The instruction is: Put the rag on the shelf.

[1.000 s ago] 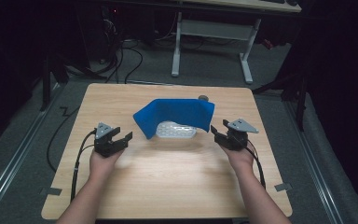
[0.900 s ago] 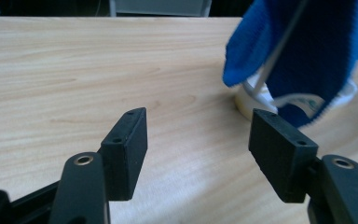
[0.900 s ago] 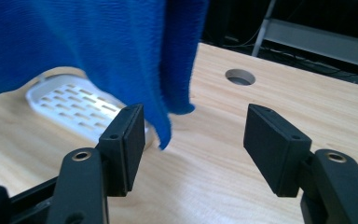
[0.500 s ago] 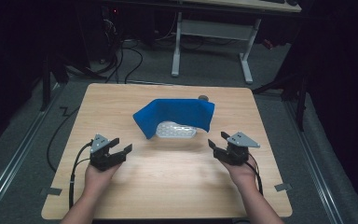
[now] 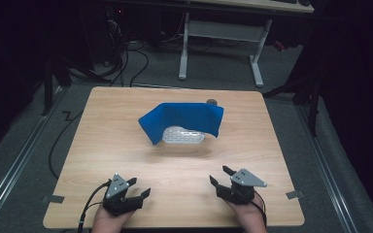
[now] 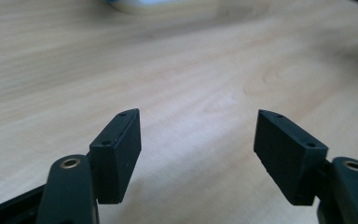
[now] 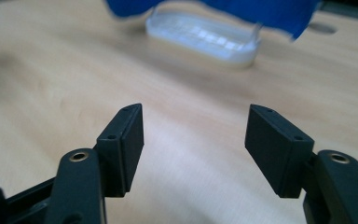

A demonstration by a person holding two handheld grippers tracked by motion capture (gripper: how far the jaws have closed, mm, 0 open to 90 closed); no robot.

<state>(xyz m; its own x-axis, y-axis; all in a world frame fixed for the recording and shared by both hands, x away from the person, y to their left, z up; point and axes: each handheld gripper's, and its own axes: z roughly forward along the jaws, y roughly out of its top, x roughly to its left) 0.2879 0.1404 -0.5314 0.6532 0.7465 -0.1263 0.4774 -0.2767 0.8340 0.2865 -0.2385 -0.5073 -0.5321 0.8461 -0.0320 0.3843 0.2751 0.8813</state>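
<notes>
Bench (image 5: 126,121) is the big thing here, wood top, mostly bare ahead of my jaws. Blue cloth (image 5: 184,118) sits well ahead of both jaws, between their lines, draped over the white tray (image 5: 183,136) w/ the tray's front still showing, so I'd judge the covering is largely done, maybe just the front edge left to pull down. Left gripper (image 5: 137,191) & right gripper (image 5: 219,175) are both at the near edge, well apart from cloth & tray. Left jaws have just been opening, nothing between them; right jaws stand apart, holding nothing
</notes>
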